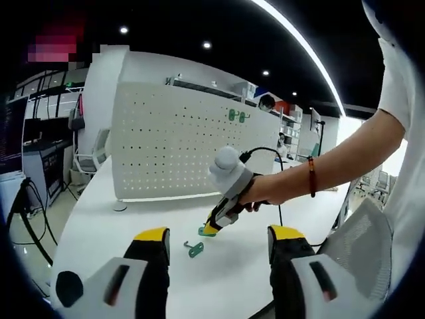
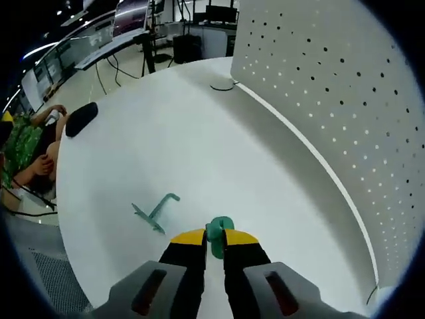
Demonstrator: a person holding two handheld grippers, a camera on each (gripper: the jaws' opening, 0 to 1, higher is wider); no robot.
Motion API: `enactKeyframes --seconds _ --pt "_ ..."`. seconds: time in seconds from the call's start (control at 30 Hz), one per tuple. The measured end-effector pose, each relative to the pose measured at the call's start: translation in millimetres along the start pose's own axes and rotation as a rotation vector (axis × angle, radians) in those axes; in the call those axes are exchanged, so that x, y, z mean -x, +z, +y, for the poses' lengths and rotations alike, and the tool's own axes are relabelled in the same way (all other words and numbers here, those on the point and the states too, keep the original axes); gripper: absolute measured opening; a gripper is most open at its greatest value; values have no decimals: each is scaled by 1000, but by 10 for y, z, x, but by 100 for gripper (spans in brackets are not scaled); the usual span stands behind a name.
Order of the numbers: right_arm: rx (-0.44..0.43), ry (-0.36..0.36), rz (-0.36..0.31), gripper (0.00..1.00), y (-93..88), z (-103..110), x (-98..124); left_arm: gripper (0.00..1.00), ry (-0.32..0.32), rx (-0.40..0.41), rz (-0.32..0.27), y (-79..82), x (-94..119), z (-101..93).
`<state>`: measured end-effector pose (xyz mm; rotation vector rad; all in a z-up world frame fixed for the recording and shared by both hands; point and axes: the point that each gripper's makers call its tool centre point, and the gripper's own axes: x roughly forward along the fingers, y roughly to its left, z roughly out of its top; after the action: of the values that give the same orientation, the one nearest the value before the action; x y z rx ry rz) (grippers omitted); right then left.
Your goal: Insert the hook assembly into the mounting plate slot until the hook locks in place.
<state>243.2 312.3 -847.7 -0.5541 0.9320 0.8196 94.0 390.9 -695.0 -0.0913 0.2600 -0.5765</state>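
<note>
A small green hook [image 1: 194,249] with a flat base and a bent rod lies on the white table [image 1: 99,219], just ahead of my left gripper [image 1: 219,235], which stands open with nothing between its jaws. A hand holds my right gripper [image 1: 208,230] tip-down on the table beside that hook. In the right gripper view my right gripper [image 2: 214,239] is shut on a second small green part [image 2: 218,234], which sticks out between the yellow tips. The loose green hook [image 2: 156,211] lies a little to its left, apart from it.
A white pegboard [image 1: 186,143] stands upright across the table's far side, with two green hooks [image 1: 236,115] mounted near its top; the same pegboard [image 2: 345,100] runs along the right. A black oval object [image 2: 81,118] sits near the table edge. A mesh chair [image 1: 362,232] stands at right.
</note>
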Motion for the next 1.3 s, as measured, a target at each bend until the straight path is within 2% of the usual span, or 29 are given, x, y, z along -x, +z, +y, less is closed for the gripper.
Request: enactKeyframes --seconds 0.07,0.13,0.3,0.5,0.7,1.1,1.3 --pt "-16 6 -5 7 8 -2 -13 61 1 -4 7 -16 0 2" --pt "-8 4 0 2 5 -10 -8 61 0 -2 8 -19 0 0" --pt "-19 8 5 1 -9 -8 9 61 -2 -4 5 -6 -5 -6" --pt "-42 3 -24 1 17 -31 75 61 -6 -5 6 -5 -10 -22" --pt "-89 -41 -115 1 159 -158 210 61 -12 -9 6 14 -21 -46" --pt "-91 -131 -234 1 289 -345 510 61 -49 -51 5 118 -75 -175" --pt "-155 -180 -316 1 351 -497 713 61 -77 -61 14 116 -102 -274"
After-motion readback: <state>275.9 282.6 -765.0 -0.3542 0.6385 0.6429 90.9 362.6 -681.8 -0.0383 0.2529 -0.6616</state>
